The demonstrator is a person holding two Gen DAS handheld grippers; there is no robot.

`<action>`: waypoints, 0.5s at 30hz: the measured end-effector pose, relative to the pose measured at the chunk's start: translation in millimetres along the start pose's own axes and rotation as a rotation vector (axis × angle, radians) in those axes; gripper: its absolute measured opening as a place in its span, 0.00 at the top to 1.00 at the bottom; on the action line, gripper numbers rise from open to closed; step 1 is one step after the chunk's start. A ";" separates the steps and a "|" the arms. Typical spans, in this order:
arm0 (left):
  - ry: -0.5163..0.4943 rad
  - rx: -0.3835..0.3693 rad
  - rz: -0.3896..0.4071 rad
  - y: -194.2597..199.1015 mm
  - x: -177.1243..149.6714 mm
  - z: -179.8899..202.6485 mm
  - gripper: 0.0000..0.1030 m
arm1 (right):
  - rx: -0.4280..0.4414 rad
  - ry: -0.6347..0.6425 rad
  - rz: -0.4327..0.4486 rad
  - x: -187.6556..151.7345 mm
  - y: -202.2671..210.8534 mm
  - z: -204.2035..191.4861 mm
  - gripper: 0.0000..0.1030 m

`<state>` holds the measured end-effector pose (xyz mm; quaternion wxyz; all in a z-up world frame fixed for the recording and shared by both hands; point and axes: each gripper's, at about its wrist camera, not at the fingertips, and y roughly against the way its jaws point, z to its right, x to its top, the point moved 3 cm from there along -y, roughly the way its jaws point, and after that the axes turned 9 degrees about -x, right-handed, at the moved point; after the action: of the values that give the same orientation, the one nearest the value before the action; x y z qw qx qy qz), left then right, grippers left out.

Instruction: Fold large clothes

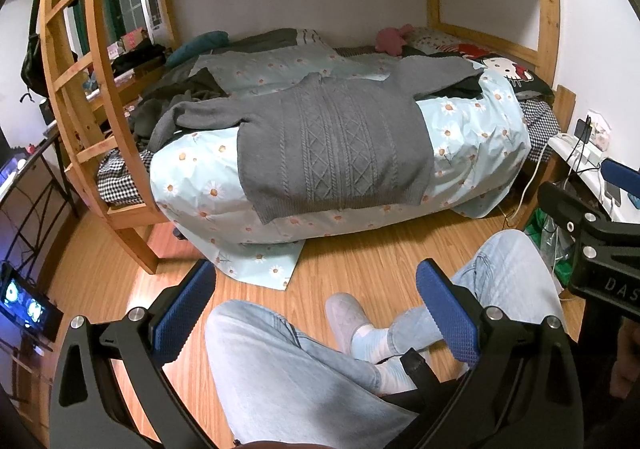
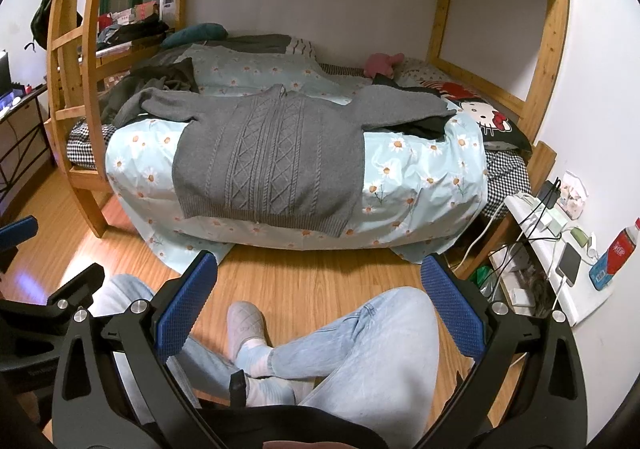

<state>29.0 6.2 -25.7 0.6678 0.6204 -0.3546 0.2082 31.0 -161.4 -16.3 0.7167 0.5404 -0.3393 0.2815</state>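
Observation:
A large grey cable-knit sweater (image 1: 336, 145) lies spread flat, front up, on the light-blue daisy quilt (image 1: 472, 137) of the lower bunk, its sleeves stretched left and right. It also shows in the right wrist view (image 2: 272, 161) on the quilt (image 2: 420, 177). My left gripper (image 1: 316, 277) is open and empty, well short of the bed, above the person's knees. My right gripper (image 2: 320, 269) is open and empty too, equally far back. The right gripper's body shows at the right edge of the left wrist view (image 1: 592, 233).
A wooden bunk frame with ladder (image 1: 80, 97) stands left of the bed. A Hello Kitty pillow (image 2: 488, 117) and pink plush (image 2: 380, 63) lie at the head. A white shelf (image 2: 560, 249) with chargers, phone and bottle is right. The person's legs and slipper (image 2: 246, 325) are on the wood floor.

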 end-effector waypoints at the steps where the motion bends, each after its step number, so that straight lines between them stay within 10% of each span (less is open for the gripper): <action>1: 0.000 0.000 -0.001 -0.3 0.0 -0.1 0.04 | 0.000 0.000 -0.001 0.0 0.0 -0.1 0.03; 15: -0.003 -0.004 -0.008 -3.9 -3.7 3.7 0.04 | 0.003 0.000 -0.003 -0.8 0.6 -1.2 0.03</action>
<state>28.6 2.6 -31.1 0.6694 0.6207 -0.3536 0.2039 30.3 -160.1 -16.7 0.7164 0.5418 -0.3380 0.2809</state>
